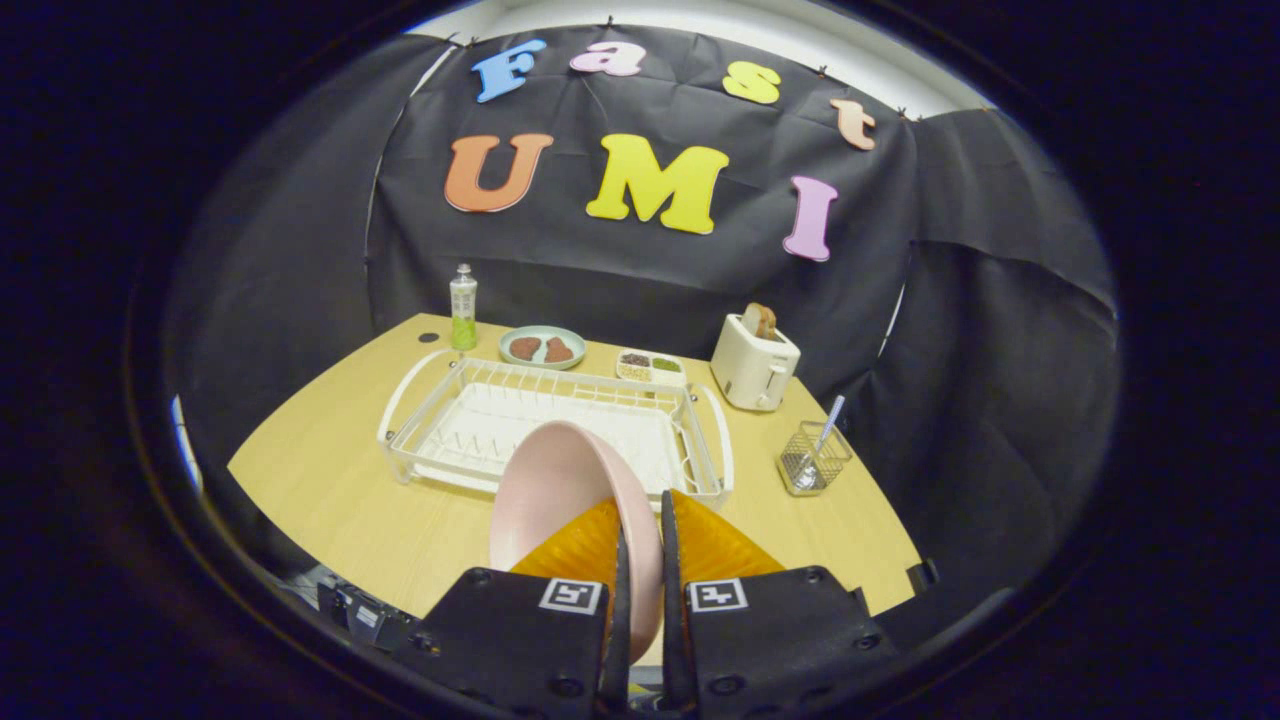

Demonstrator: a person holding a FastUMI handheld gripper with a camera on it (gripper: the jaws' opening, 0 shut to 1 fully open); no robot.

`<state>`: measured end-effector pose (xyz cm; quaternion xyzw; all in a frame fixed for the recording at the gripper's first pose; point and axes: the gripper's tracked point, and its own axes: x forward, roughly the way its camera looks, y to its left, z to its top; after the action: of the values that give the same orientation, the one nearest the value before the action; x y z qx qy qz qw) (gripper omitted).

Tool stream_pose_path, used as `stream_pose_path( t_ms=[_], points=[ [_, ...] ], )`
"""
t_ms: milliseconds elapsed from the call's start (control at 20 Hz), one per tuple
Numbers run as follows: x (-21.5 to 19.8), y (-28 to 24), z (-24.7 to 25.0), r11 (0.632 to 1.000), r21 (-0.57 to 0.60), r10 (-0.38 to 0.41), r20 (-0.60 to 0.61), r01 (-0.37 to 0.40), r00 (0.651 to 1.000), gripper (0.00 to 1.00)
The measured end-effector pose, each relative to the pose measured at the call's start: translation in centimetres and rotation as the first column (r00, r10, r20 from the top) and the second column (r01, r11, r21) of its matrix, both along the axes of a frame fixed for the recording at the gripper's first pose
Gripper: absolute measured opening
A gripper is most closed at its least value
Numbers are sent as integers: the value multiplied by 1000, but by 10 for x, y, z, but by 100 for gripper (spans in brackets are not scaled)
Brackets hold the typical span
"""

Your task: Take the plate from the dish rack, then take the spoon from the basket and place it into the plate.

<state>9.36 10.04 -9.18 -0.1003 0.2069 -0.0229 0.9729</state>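
Tongs (640, 545) pinch the pink plate (560, 490) by its rim, one orange finger (580, 555) on its hollow side and the other behind it, so both press on it and hold it tilted nearly on edge. It hangs just ahead of the fingers, above the near edge of the white rack (440, 420) and, as far as one can judge, clear of it; whether its lower edge touches anything is hidden by the fingers. Nothing else stands in the rack, so the first step looks largely done: the plate is out, but not yet set down on the worktop (330, 500). The spoon (828, 425) stands upright in the small wire basket (815, 462) to the right of the rack, well apart from the tongs and untouched, just in front of the toaster (755, 362). What is left, then, is most of the job: laying the plate flat on a bare patch of worktop, letting go, reaching over to the basket, lifting the spoon out by its handle and laying it in the plate. Beyond the rack, near the wall, sit a bottle (463, 307), a green dish (543, 347) with two brown pieces, and a small tray (651, 366), none of which concern the task.
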Motion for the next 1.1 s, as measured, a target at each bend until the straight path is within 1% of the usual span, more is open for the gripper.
stream_pose_path(
  t_ms=[150, 300, 400, 450, 500, 600, 700, 850, 950, 1050, 1100],
  points=[
    [-2, -6, -31, 998, 51, -37, 14, 36, 999, 18],
    [3, -15, -69, 992, 106, -59, -30, 62, 998, 18],
    [15, -32, -86, 990, 116, -79, -35, 83, 996, 18],
    [15, -42, -100, 991, 102, -87, -51, 91, 995, 18],
    [16, -49, -108, 989, 112, -91, -61, 97, 994, 18],
    [22, -56, -128, 982, 165, -77, -105, 94, 991, 19],
    [26, -62, -137, 968, 234, -61, -131, 91, 989, 19],
    [32, -68, -147, 956, 280, -42, -147, 83, 988, 19],
    [37, -67, -148, 946, 319, -22, -111, 57, 994, 19],
    [40, -66, -149, 940, 340, -1, -74, 26, 997, 20],
    [41, -69, -148, 941, 338, -4, -53, 21, 999, 20]
  ],
)
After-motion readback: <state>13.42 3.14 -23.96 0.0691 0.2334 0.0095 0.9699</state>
